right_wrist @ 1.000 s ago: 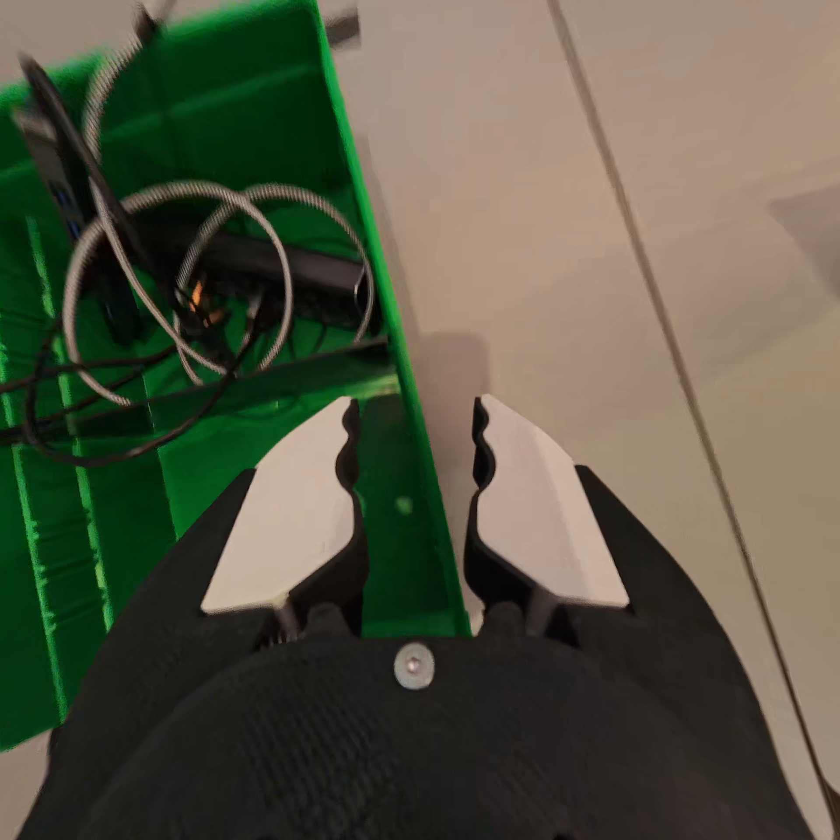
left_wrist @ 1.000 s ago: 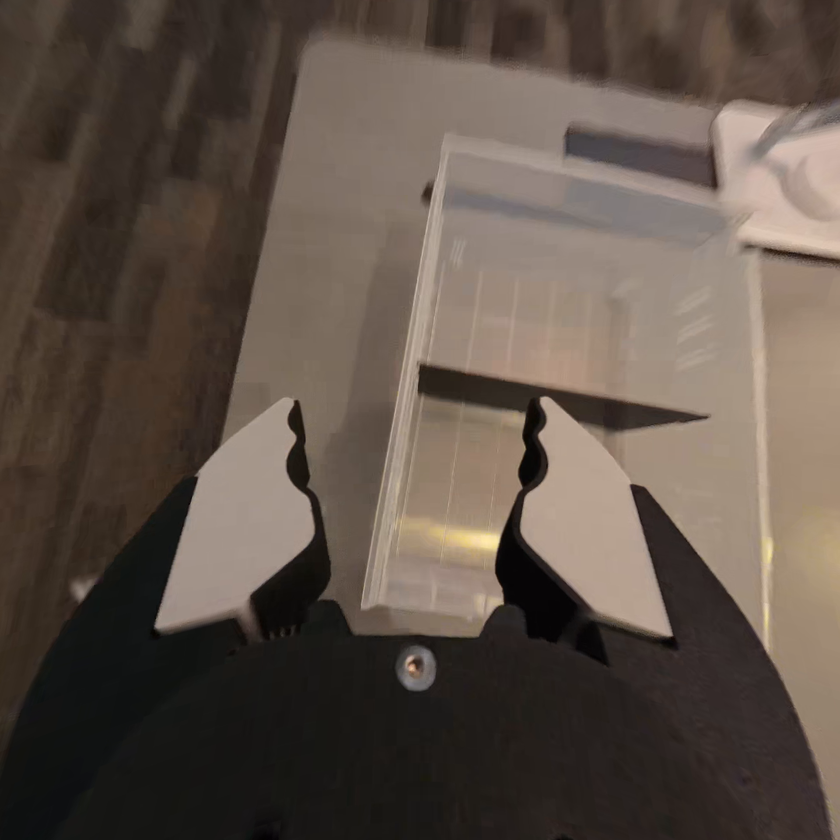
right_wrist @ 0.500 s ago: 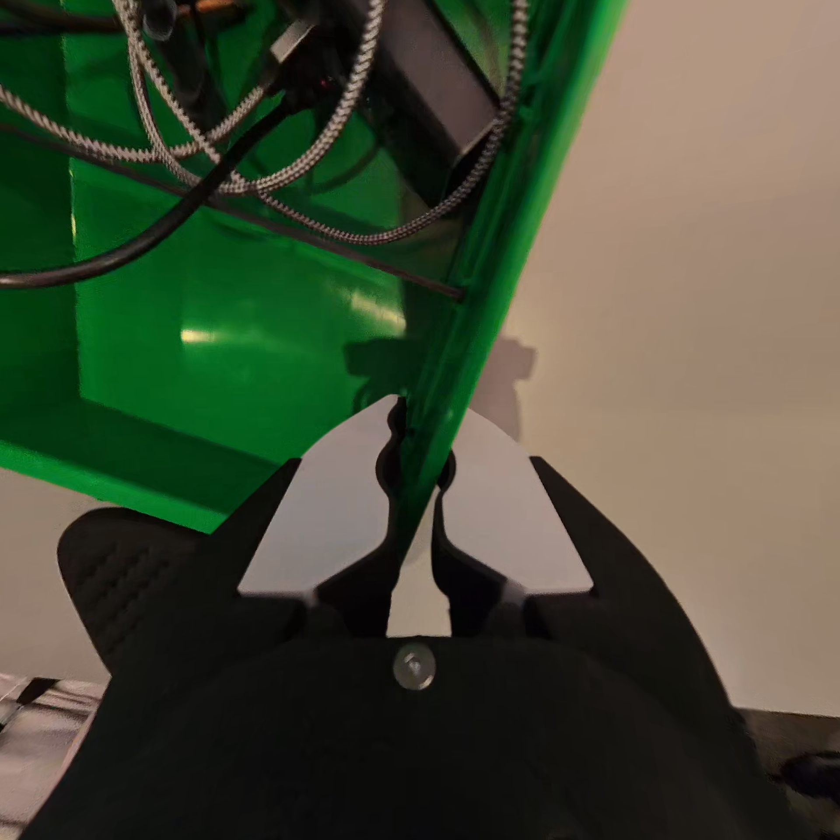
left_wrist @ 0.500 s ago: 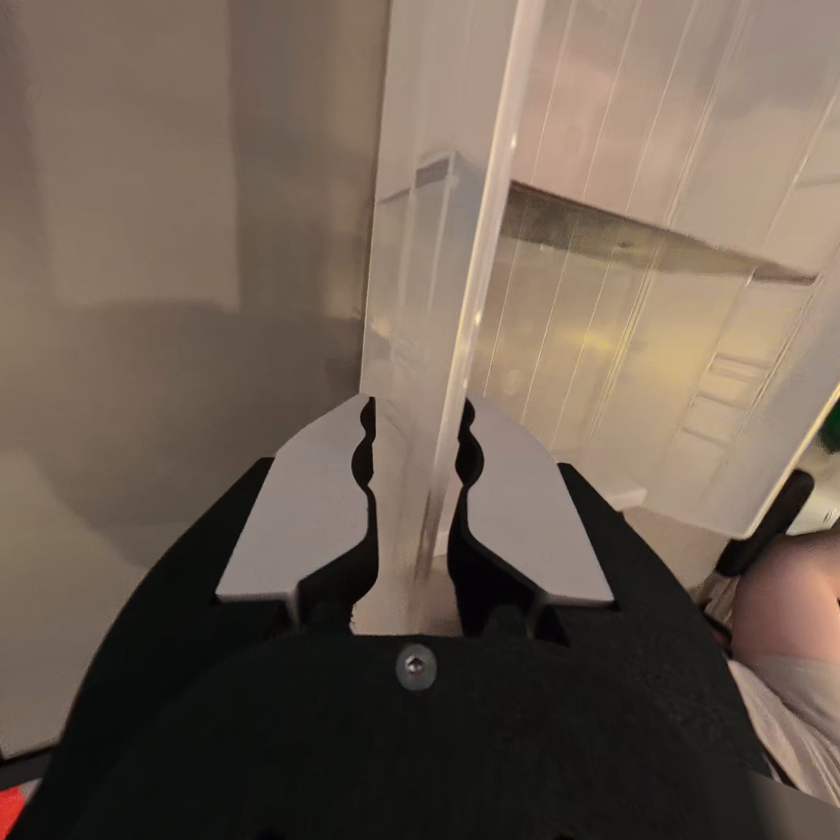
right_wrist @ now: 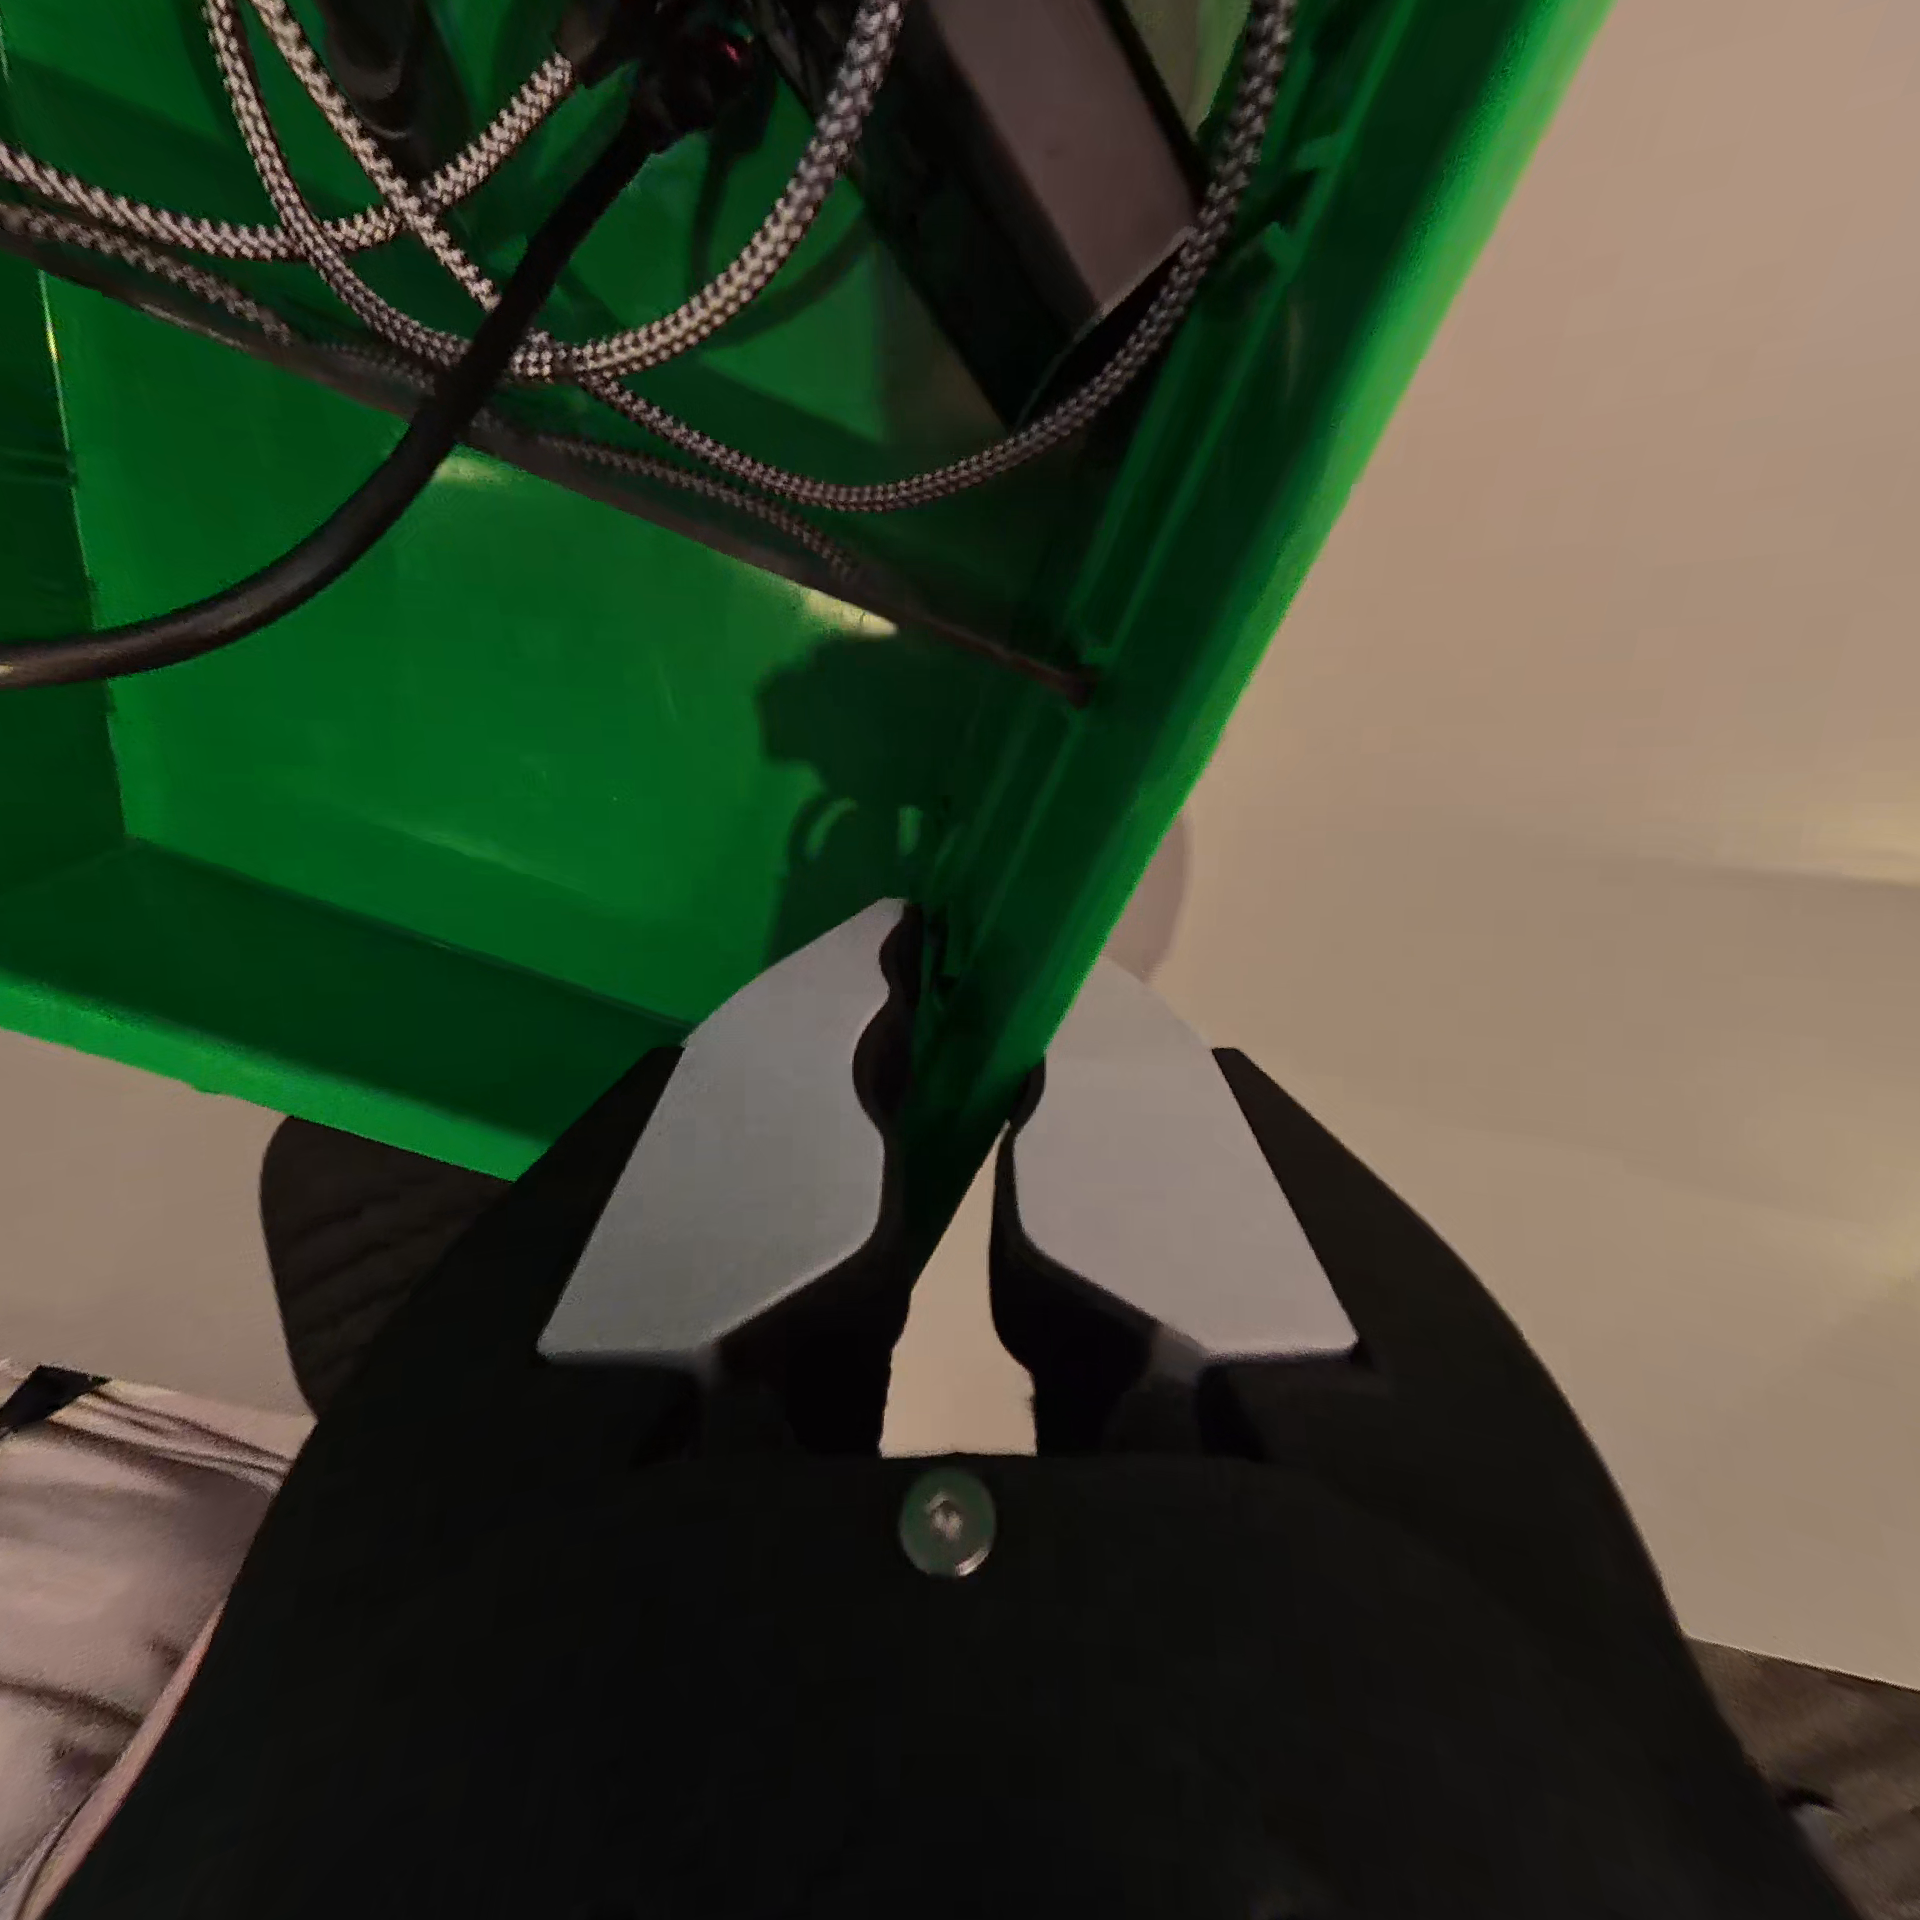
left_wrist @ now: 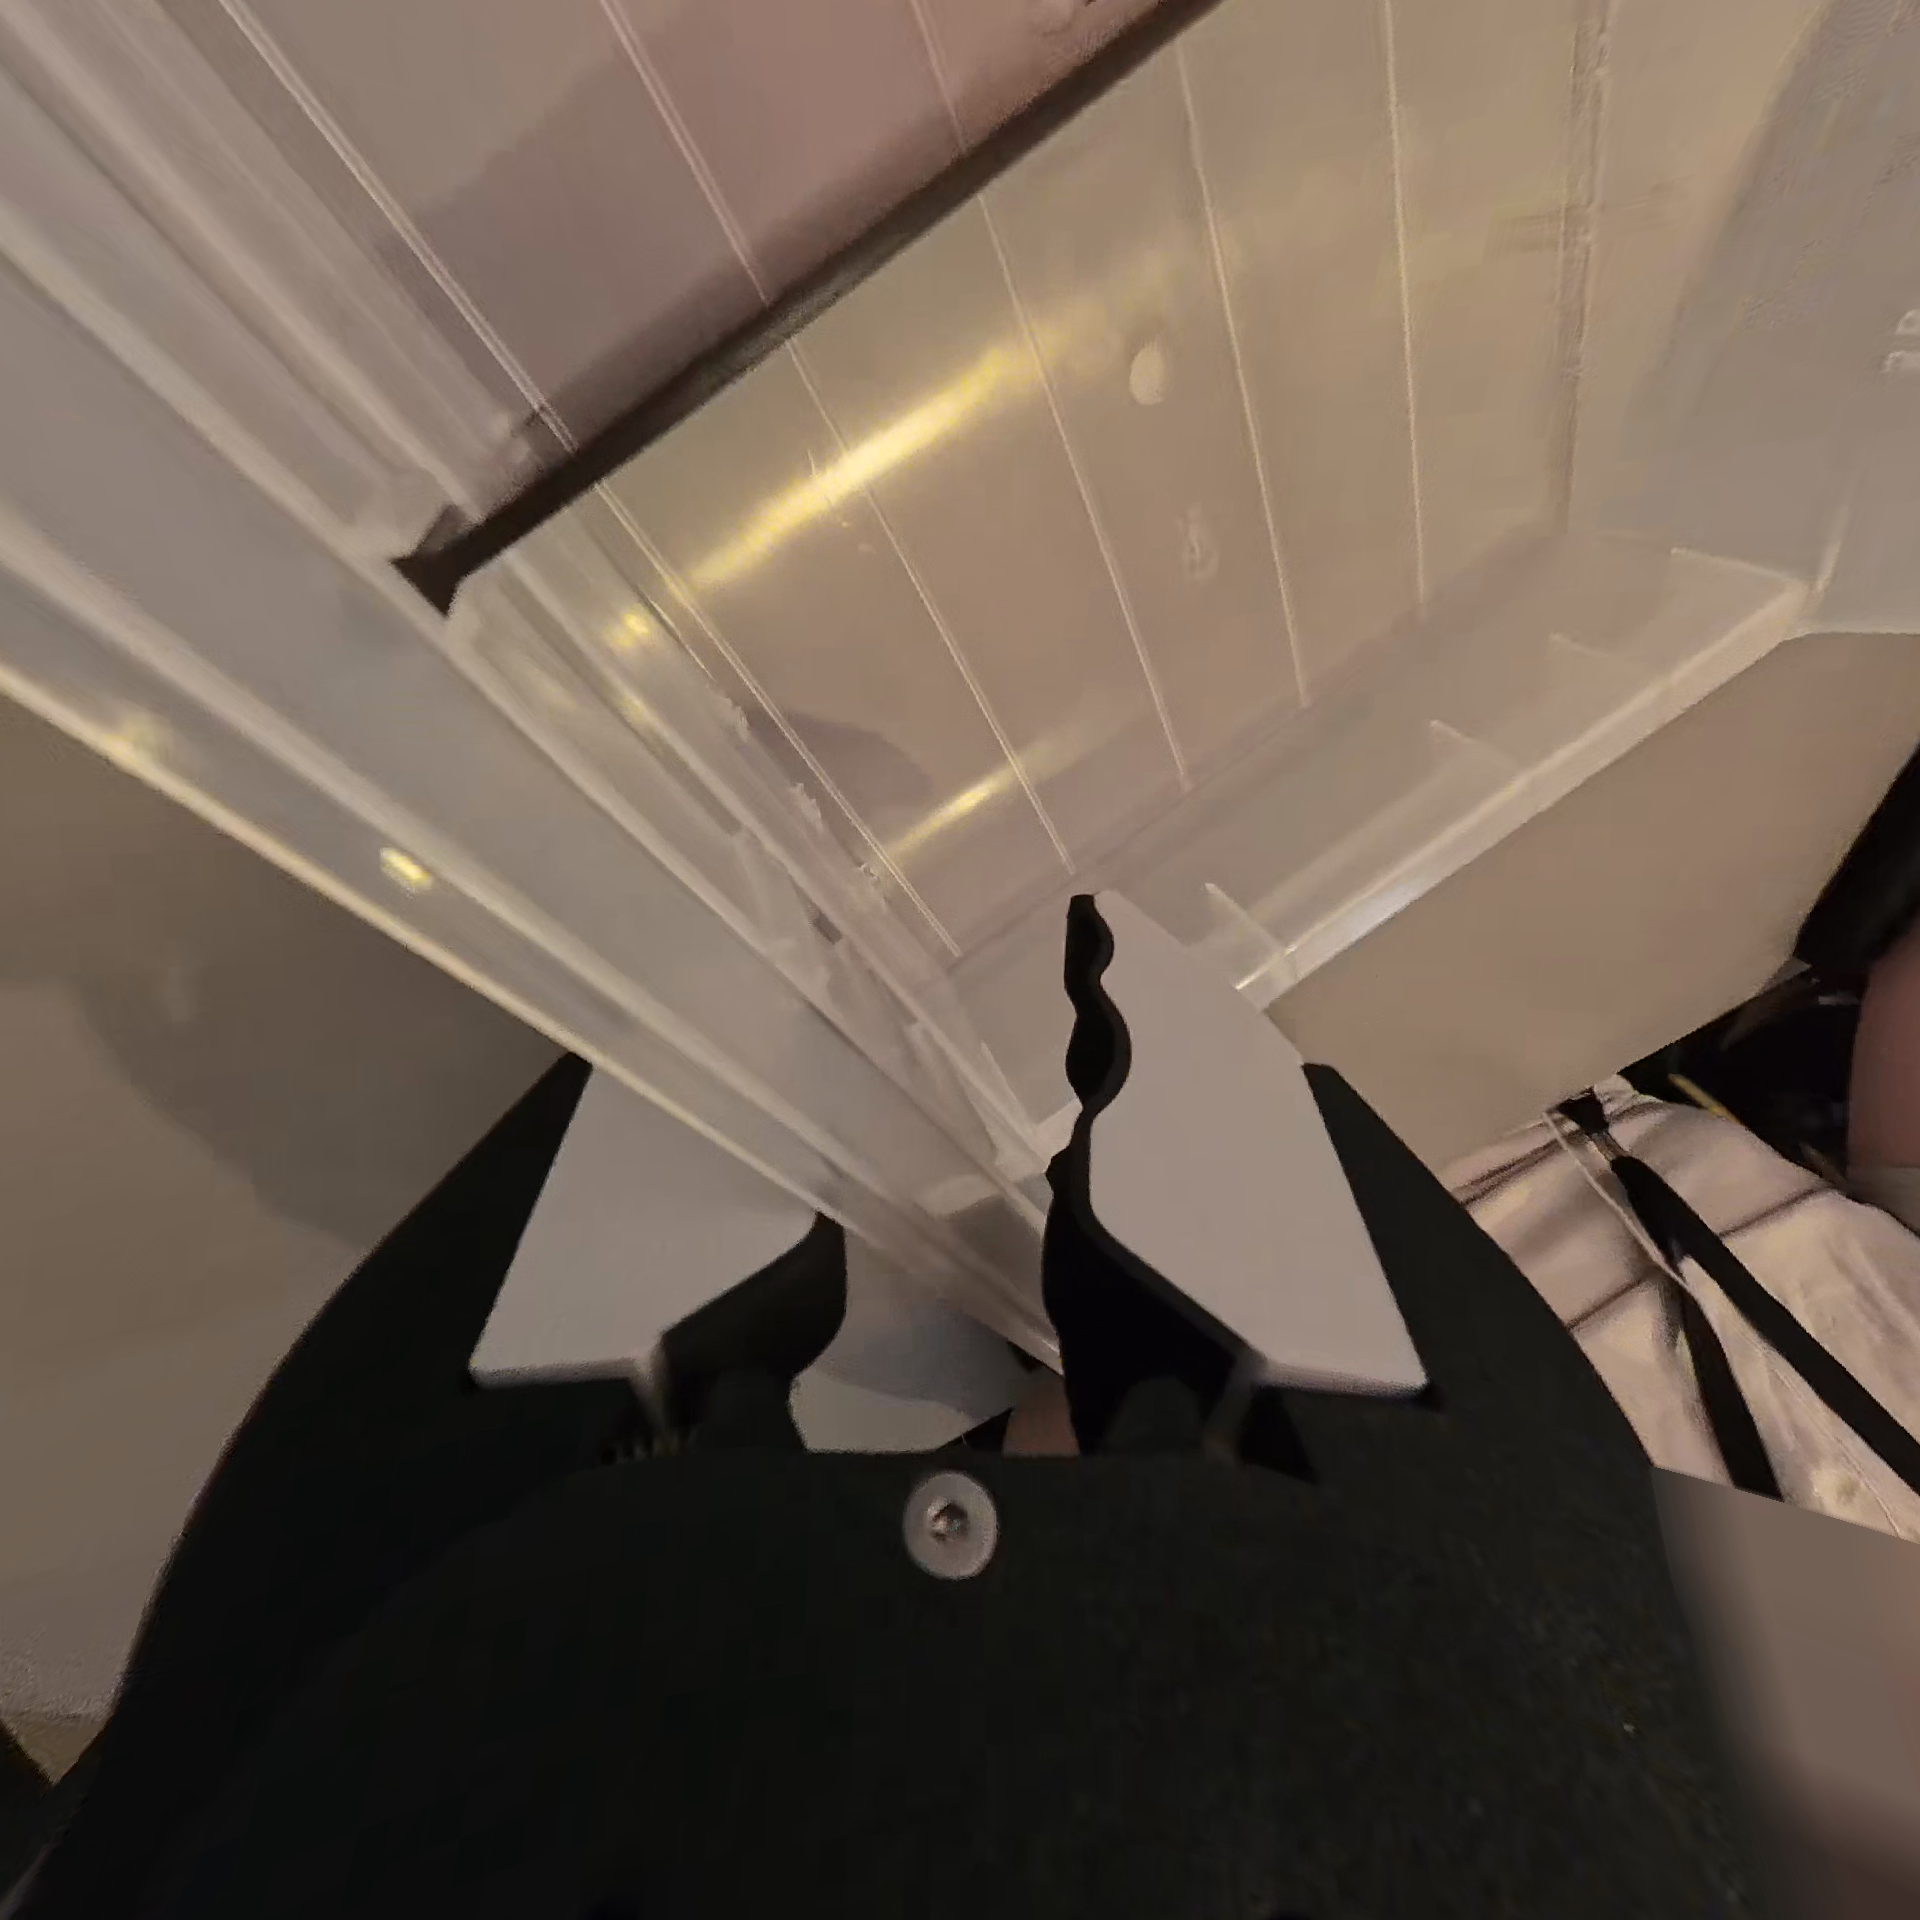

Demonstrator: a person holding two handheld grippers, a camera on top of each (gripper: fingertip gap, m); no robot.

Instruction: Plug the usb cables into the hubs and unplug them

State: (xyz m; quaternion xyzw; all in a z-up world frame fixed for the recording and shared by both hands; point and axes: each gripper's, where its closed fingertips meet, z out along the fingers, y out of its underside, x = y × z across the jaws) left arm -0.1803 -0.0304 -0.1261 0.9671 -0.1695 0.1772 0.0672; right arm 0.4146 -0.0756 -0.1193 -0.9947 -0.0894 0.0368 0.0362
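In the right wrist view my right gripper [right_wrist: 982, 997] is shut on the right wall of a green plastic bin [right_wrist: 1164, 623], which is tilted. Inside lie braided grey-white USB cables [right_wrist: 727, 312], a black cable [right_wrist: 343, 561] and a dark grey hub [right_wrist: 1039, 156] leaning against the wall. In the left wrist view my left gripper [left_wrist: 935, 1039] is shut on the side wall of a clear plastic bin [left_wrist: 935, 520], also tilted. The bin wall covers the left finger's tip. A dark divider strip [left_wrist: 779, 312] crosses the clear bin, which looks empty.
A beige tabletop [right_wrist: 1558, 727] lies under the green bin and also under the clear bin [left_wrist: 208, 935]. A person's light clothing with black straps [left_wrist: 1662, 1299] is at the lower right of the left wrist view. Grey fabric [right_wrist: 104, 1507] shows at the lower left. There is about 60 cm between the tips of the two grippers.
Both grippers went from open beside the bins to shut on their walls. Both bins have tilted further and fill more of the views.
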